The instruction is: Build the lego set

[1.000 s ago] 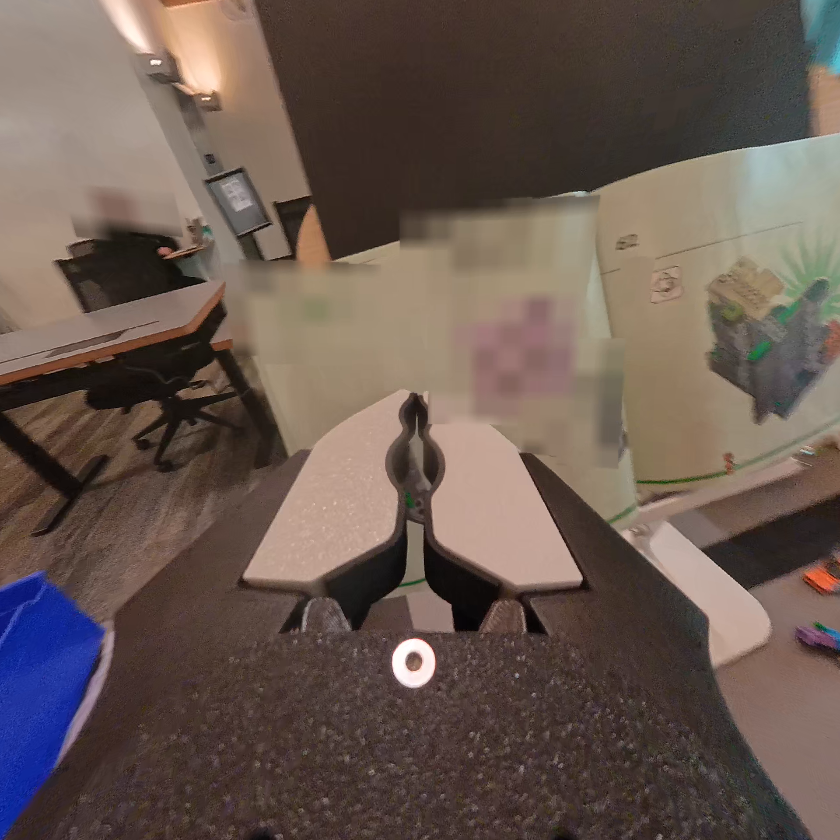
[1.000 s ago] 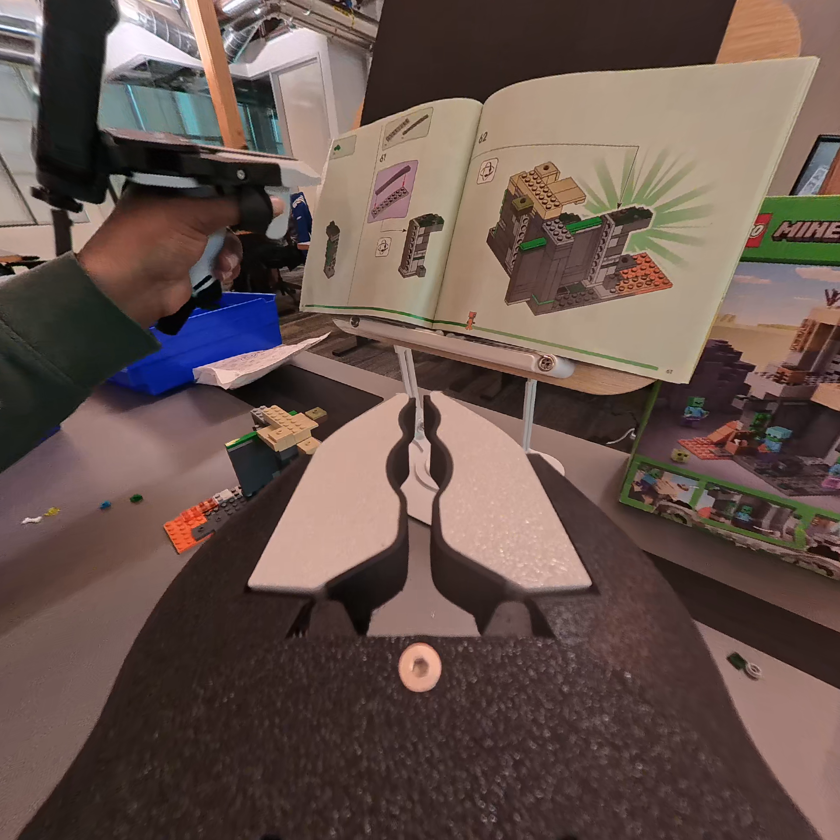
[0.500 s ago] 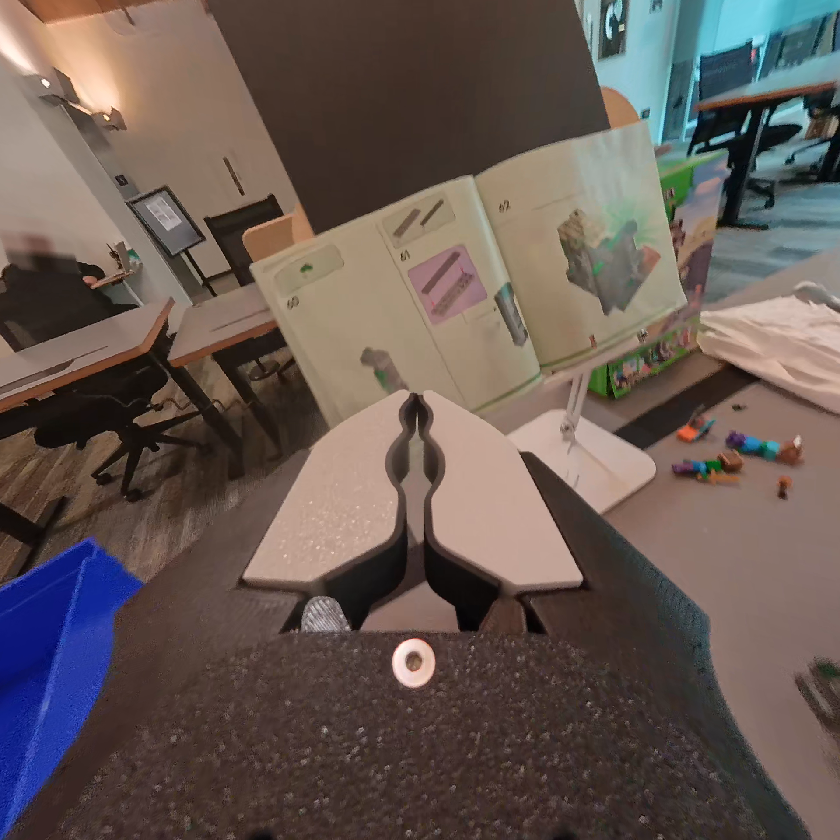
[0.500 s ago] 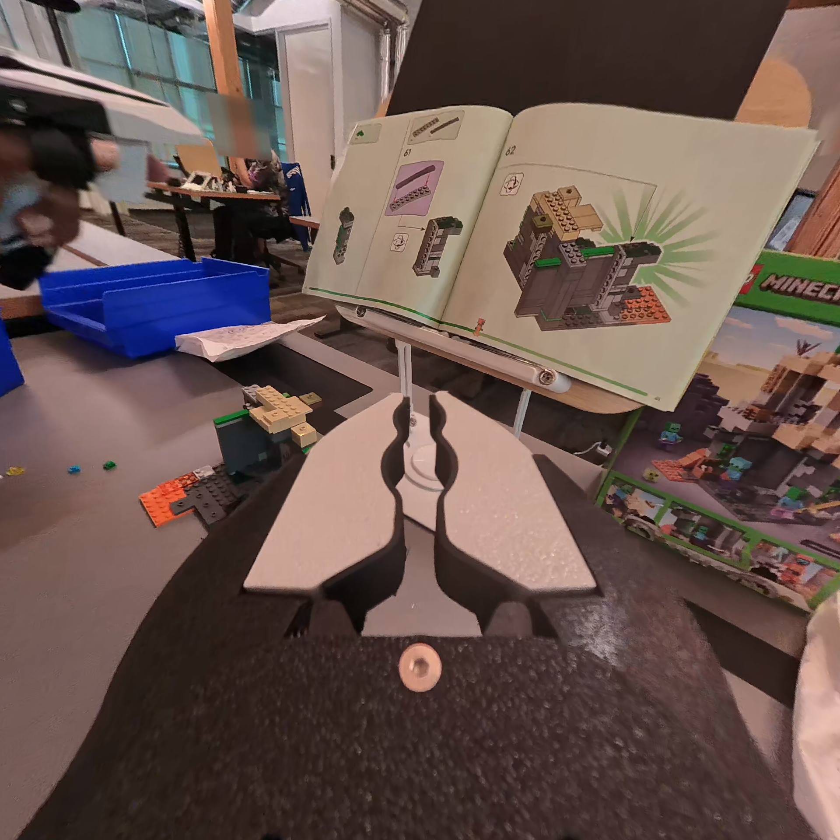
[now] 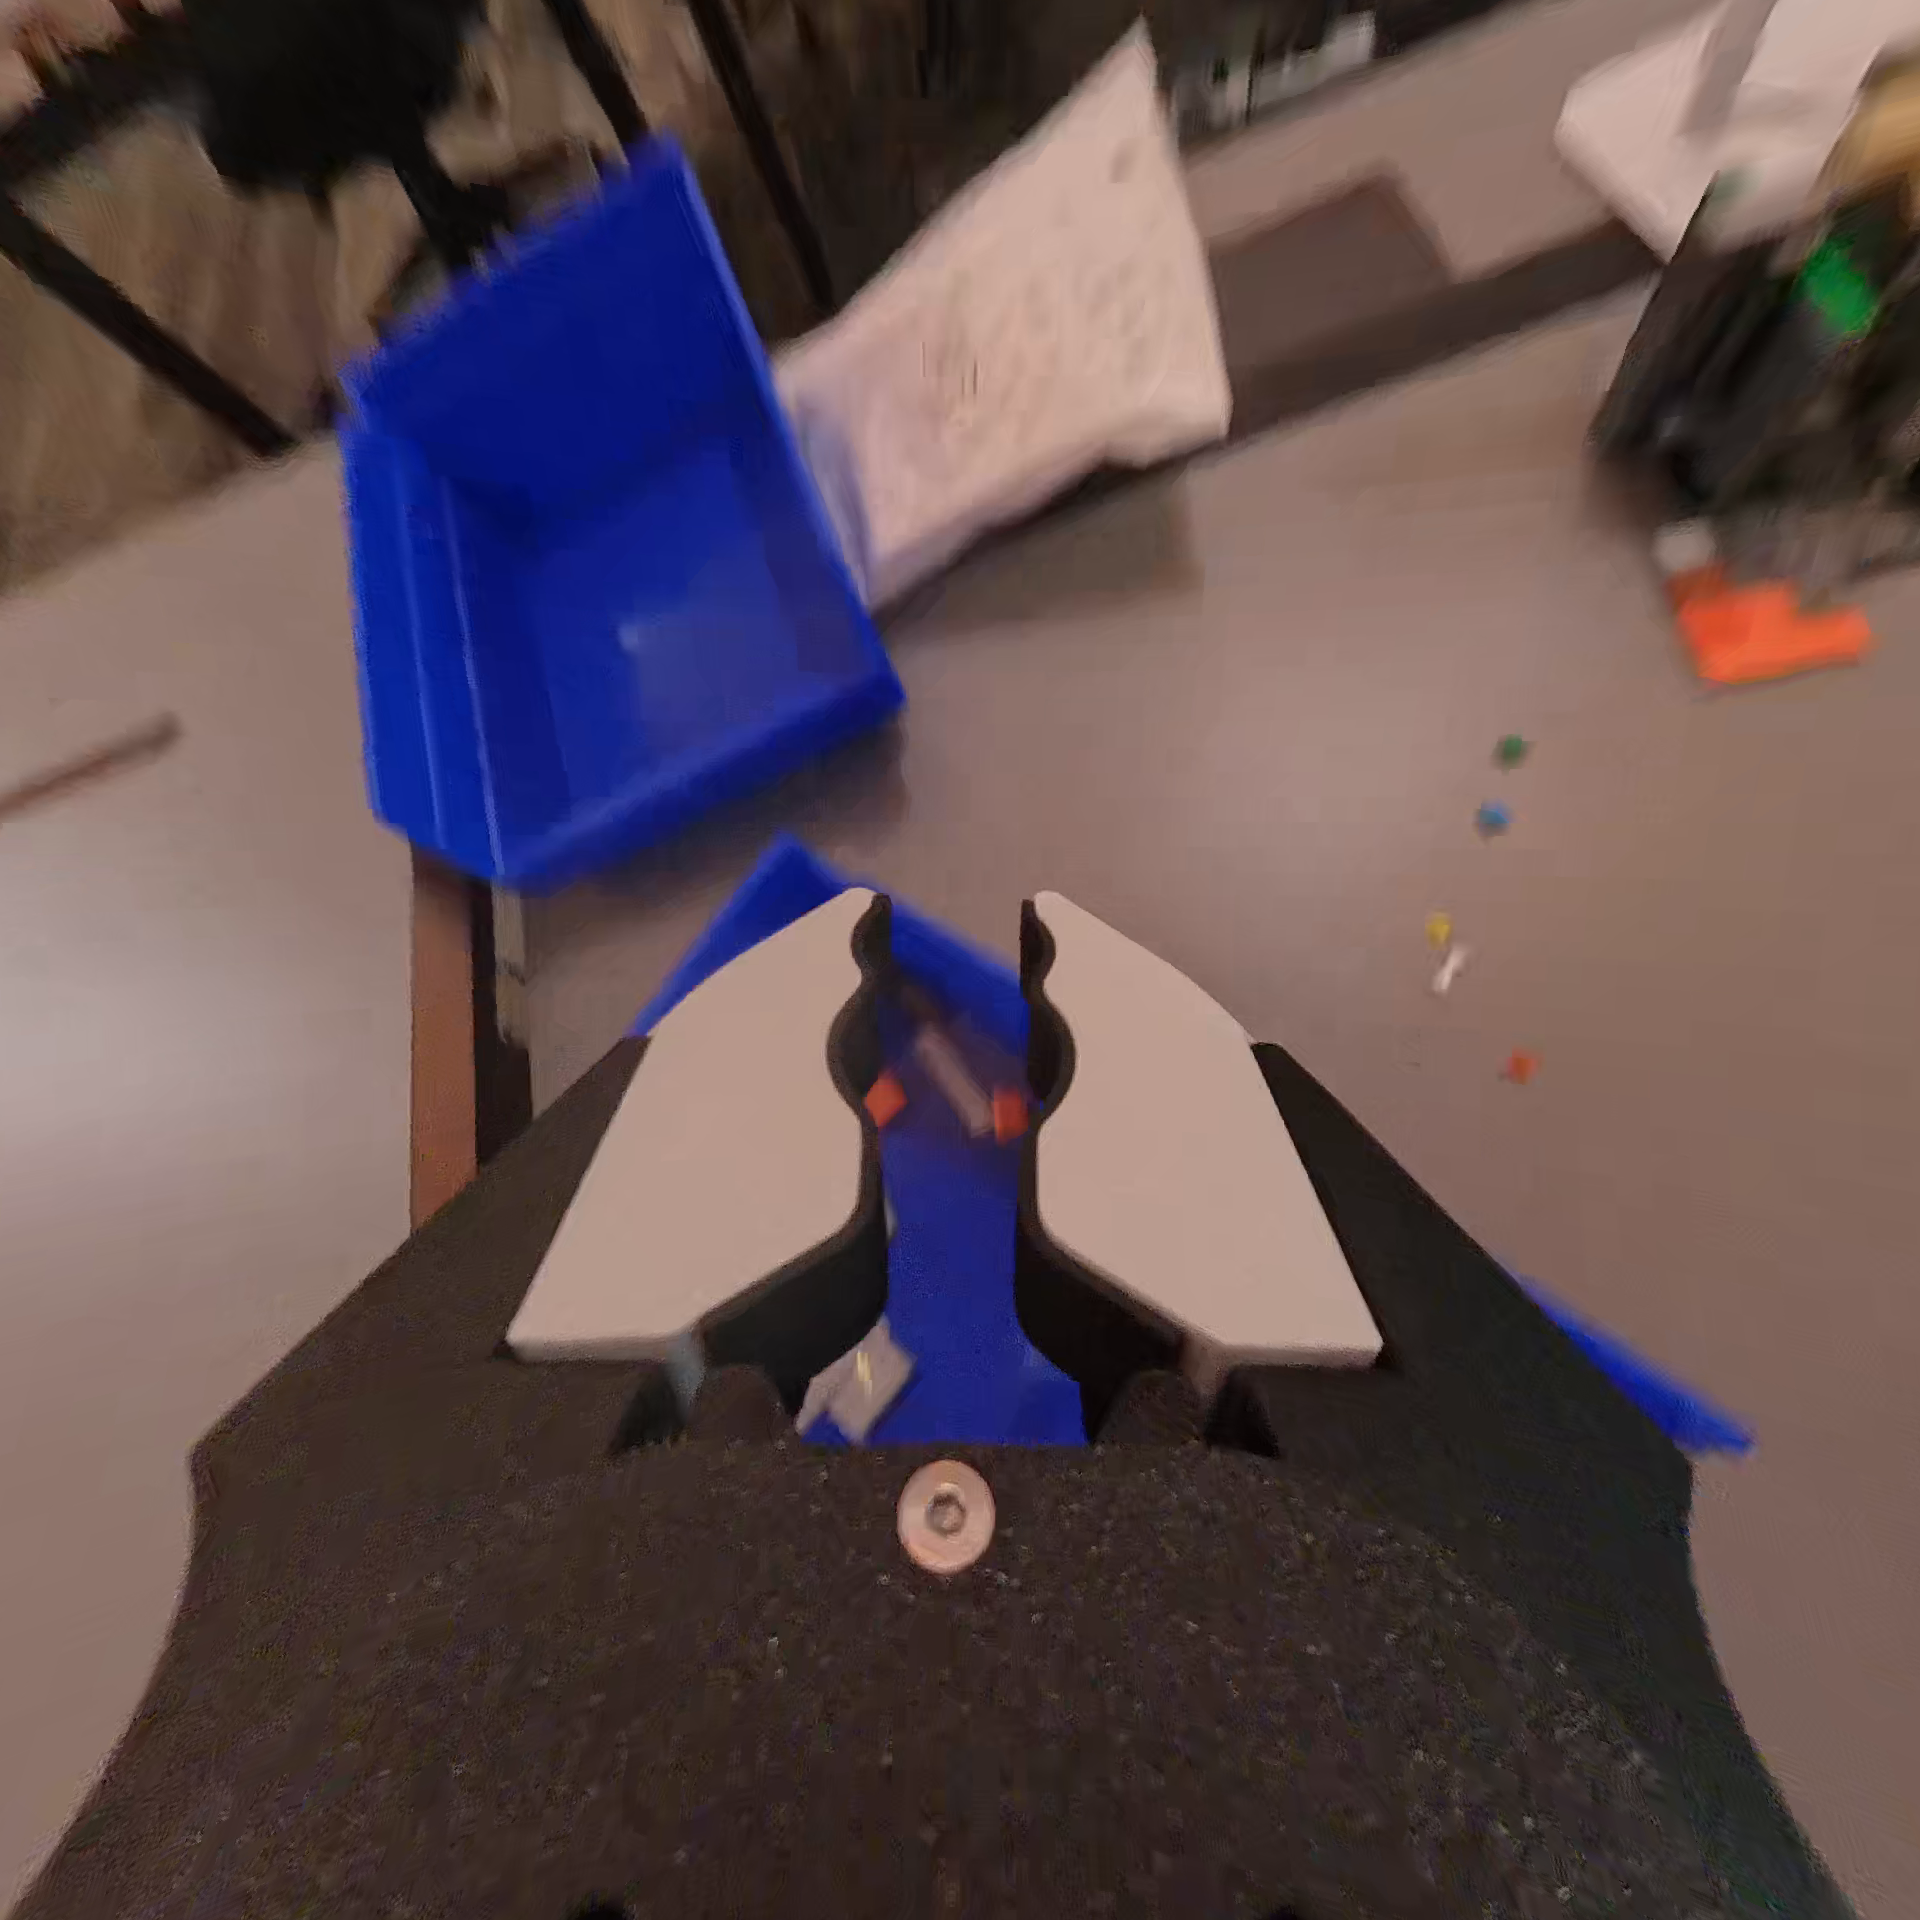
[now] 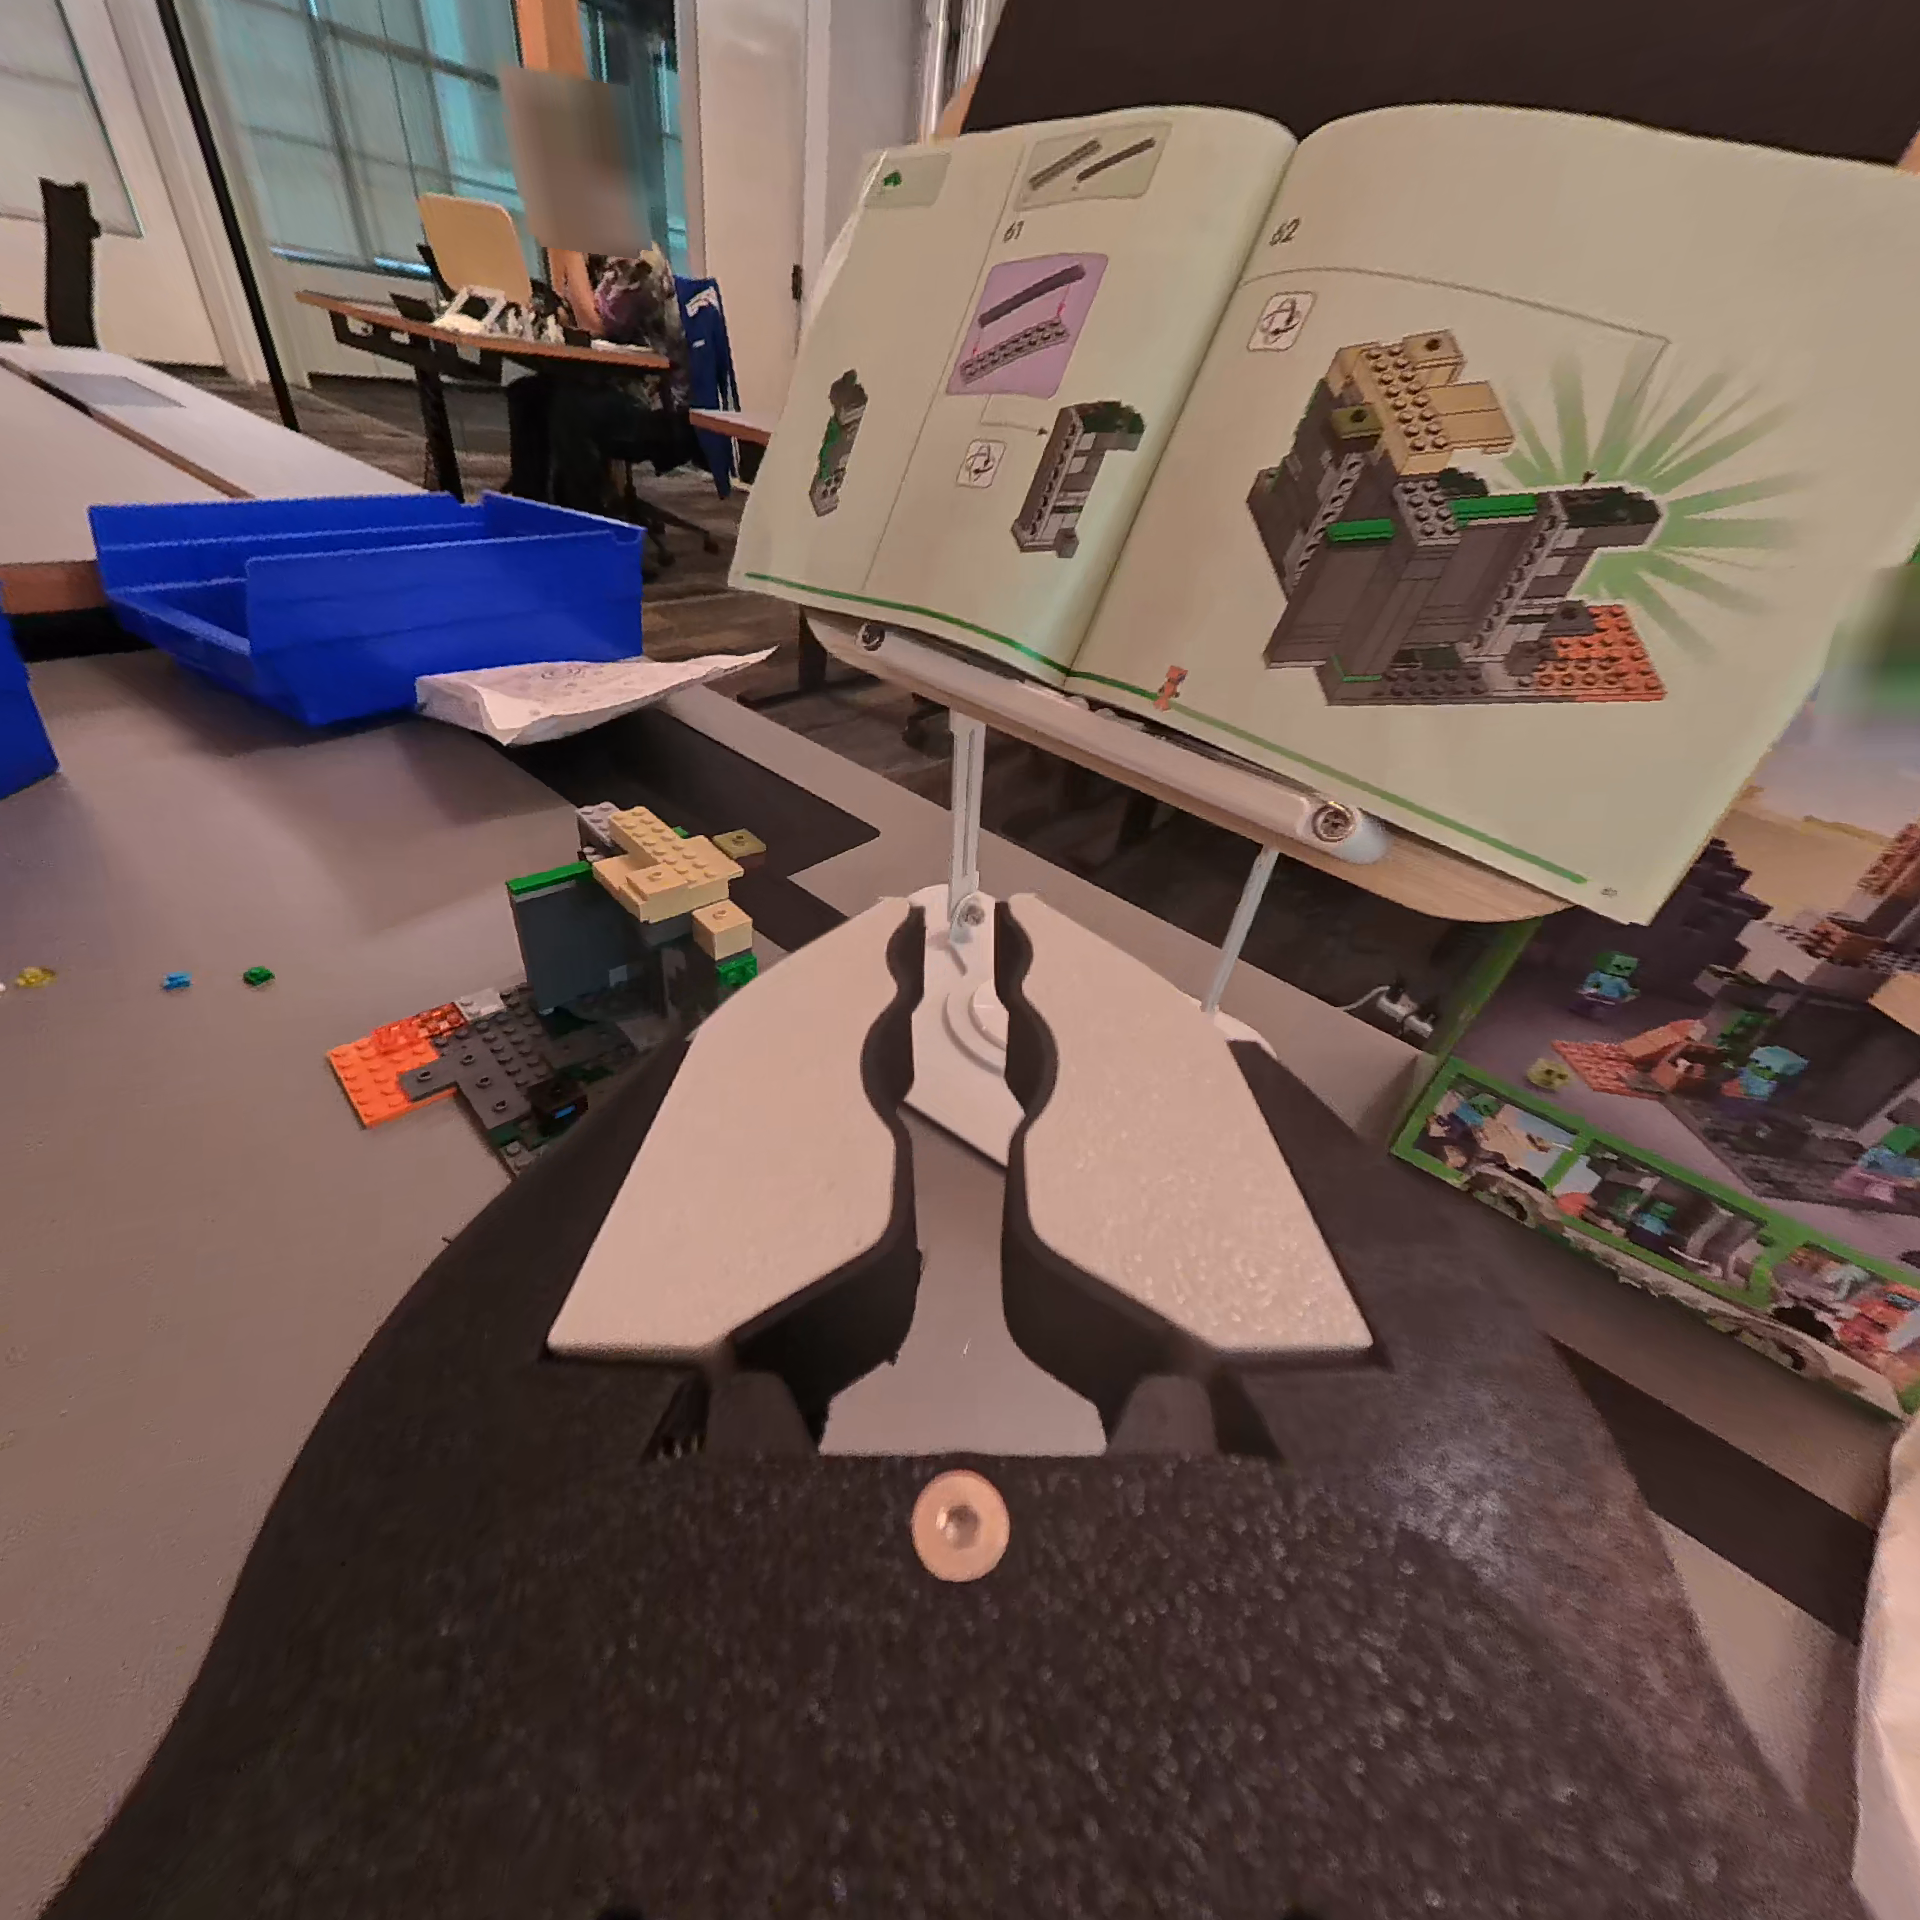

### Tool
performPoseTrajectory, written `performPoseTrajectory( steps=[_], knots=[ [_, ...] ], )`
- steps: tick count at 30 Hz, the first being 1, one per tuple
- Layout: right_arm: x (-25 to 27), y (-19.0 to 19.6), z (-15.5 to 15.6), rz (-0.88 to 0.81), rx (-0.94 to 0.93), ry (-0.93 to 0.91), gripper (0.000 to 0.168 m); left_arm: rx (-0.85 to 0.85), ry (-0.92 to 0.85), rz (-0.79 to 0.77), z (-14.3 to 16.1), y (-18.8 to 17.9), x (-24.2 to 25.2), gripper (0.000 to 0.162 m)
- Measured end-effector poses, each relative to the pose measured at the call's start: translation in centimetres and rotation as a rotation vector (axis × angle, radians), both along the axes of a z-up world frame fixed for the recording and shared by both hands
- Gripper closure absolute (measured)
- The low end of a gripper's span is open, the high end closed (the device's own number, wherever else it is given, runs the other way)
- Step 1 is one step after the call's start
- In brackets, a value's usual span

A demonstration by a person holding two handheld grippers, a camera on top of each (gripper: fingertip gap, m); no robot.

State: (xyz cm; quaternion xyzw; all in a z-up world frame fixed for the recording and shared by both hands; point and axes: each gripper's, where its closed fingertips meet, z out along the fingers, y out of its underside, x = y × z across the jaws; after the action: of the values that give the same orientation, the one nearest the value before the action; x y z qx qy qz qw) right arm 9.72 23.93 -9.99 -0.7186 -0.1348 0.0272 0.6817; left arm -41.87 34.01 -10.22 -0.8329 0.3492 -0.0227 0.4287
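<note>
Your left gripper (image 5: 956, 920) is released, jaws parted with nothing between them, hanging over a blue bin (image 5: 940, 1195) at the near edge of the desk (image 5: 1195, 831); that view is motion-blurred. In the bin I count two orange pieces (image 5: 883, 1099) and two grey ones (image 5: 948, 1070), the rest hidden by the gripper body. A second blue bin (image 5: 582, 582) sits farther back toward the desk's far edge, with a white paper bag (image 5: 1029, 343) just beside it. Your right gripper (image 6: 956, 914) is slightly parted, jaws not touching, gripping nothing, aimed at the white stand (image 6: 966, 1029) that carries one open instruction booklet (image 6: 1351, 468). One partial lego build (image 6: 634, 935) stands on the desk left of the stand: grey walls, tan top, green trim, on a dark base with an orange plate (image 6: 390, 1070) at its near-left corner. Loose pieces on the desk left of the build: three in the right wrist view, yellow (image 6: 34, 977), blue (image 6: 177, 980), green (image 6: 257, 975); the left wrist view shows two more beyond those, white and orange. One set box (image 6: 1714, 1143) stands behind the stand on the right side of the desk. One person sits at a table in the background, well apart.
</note>
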Motion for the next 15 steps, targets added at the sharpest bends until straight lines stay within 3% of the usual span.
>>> performPoseTrajectory(
  steps=[9,15],
  knots=[
    [-0.9,0.0,-0.8,0.008,-0.025,-0.033,0.157,-0.505,0.358,0.094,-13.8,-2.7,-10.3,0.138],
    [-0.8,0.1,-1.3,-0.002,-0.043,-0.054,0.161,-0.584,0.456,0.162,-17.7,-2.2,-11.7,0.139]
  ],
)
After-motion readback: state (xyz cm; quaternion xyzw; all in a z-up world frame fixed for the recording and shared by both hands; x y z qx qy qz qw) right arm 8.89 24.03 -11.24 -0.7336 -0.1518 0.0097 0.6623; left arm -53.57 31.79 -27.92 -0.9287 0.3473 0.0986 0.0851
